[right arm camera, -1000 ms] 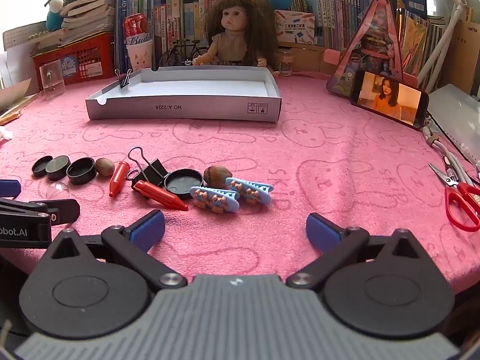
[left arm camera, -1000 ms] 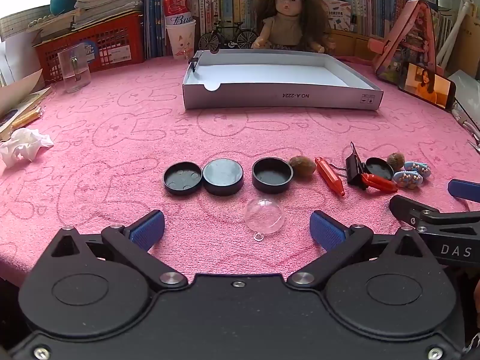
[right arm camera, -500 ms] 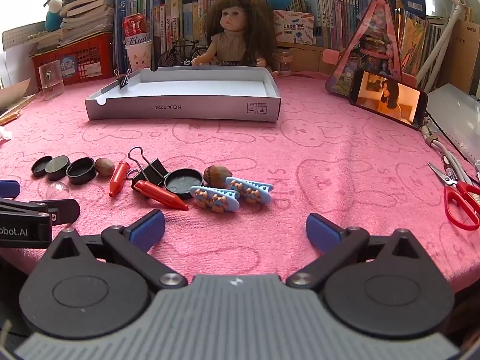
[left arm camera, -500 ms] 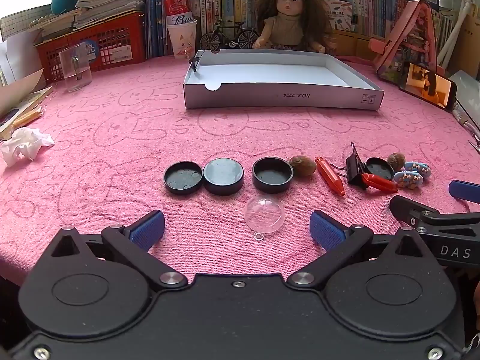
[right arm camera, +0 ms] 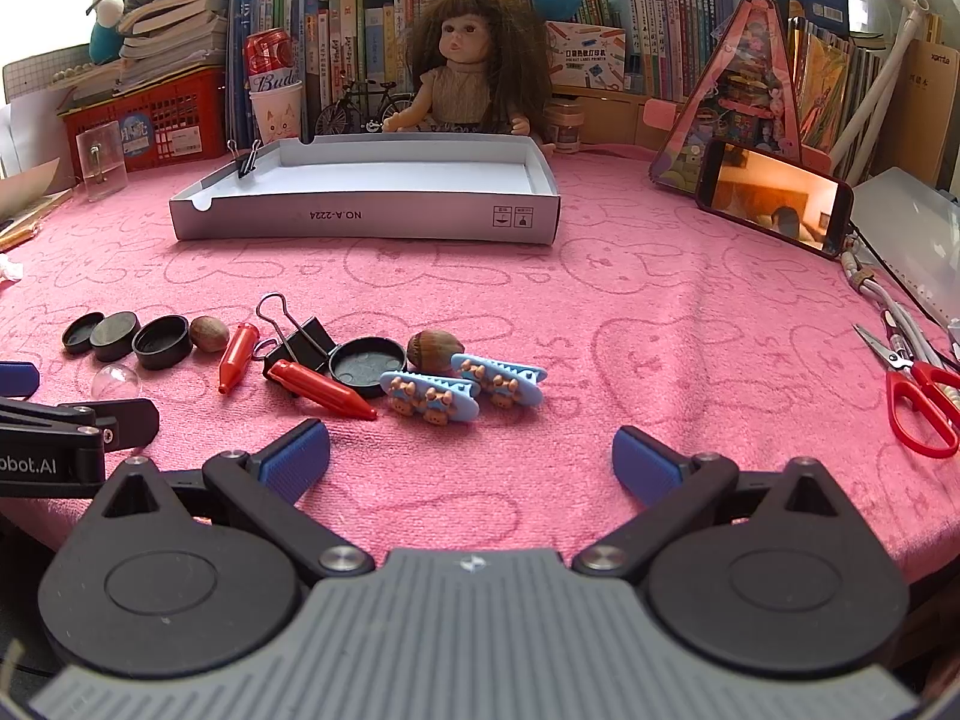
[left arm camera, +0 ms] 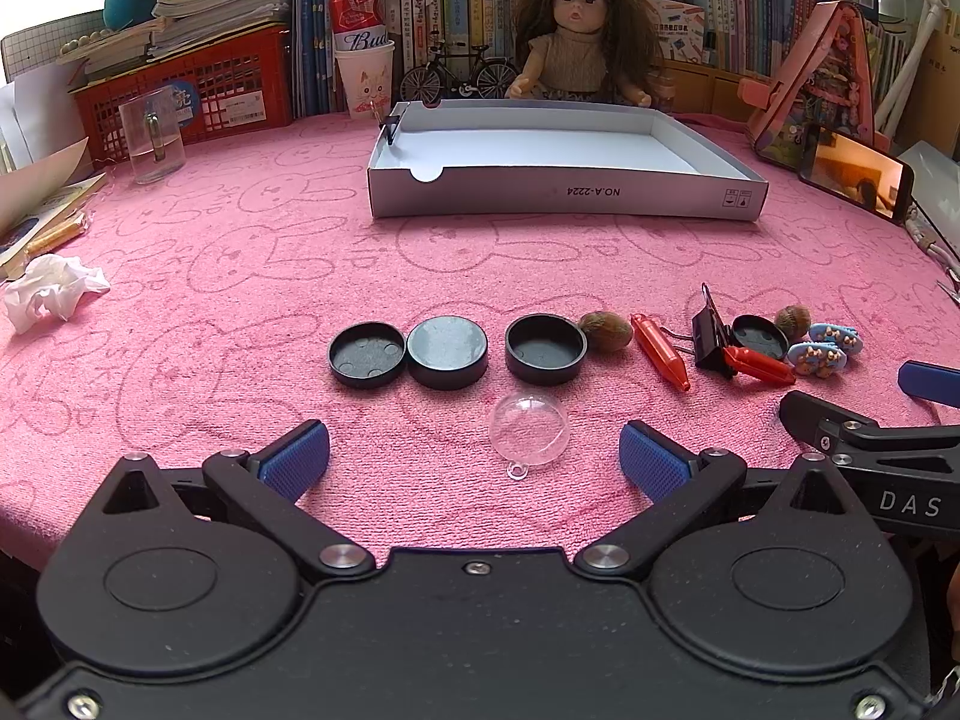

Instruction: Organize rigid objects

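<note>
A row of small rigid items lies across a pink towel [left arm camera: 240, 252] printed with bunny outlines. From the left: three round black caps [left arm camera: 447, 351], a brown nut [left arm camera: 606, 330], a red crayon-shaped piece [left arm camera: 660, 351] whose long axis runs from far-left to near-right with its tip toward the camera, a black binder clip [right arm camera: 300, 341] with wire handles raised, a second red piece [right arm camera: 321, 389] pointing right, another black cap [right arm camera: 366, 360], a second nut [right arm camera: 433, 348], and two pale blue hair clips [right arm camera: 465, 387] decorated with little bears, lying side by side with long axes left to right. A clear plastic dome [left arm camera: 528, 427] with a small loop sits nearer, just ahead of the left gripper [left arm camera: 474, 459]. Behind the row, well apart, stands an open white box lid [left arm camera: 564, 195]. Both the left gripper and the right gripper [right arm camera: 471, 459] hover low over the towel with jaws spread wide, holding nothing.
</note>
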